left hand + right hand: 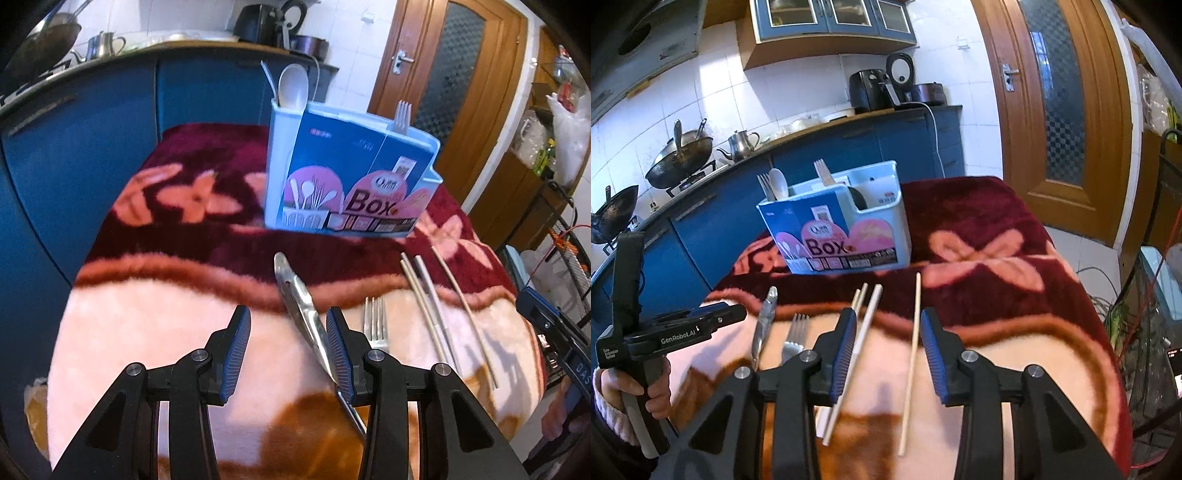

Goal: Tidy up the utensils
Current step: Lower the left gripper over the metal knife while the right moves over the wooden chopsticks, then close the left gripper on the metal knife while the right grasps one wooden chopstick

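A pale blue utensil box (351,173) stands on the blanket-covered table (155,332); a white spoon (293,86) and a fork (402,116) stand in it. It also shows in the right wrist view (842,225). My left gripper (288,343) is open; a metal knife (303,306) lies slantwise touching its right finger. A fork (376,325) and chopsticks (428,306) lie to its right. My right gripper (888,350) is open above a single chopstick (911,365), with a pair of chopsticks (857,347) by its left finger. The left gripper (701,321) hovers over the knife (764,321) and fork (795,336).
Blue kitchen cabinets (849,147) with woks (679,158), a kettle (742,144) and appliances (871,90) run behind the table. A wooden door (1063,110) is at the right, with cluttered shelves and cables (1145,295) beside the table's right edge.
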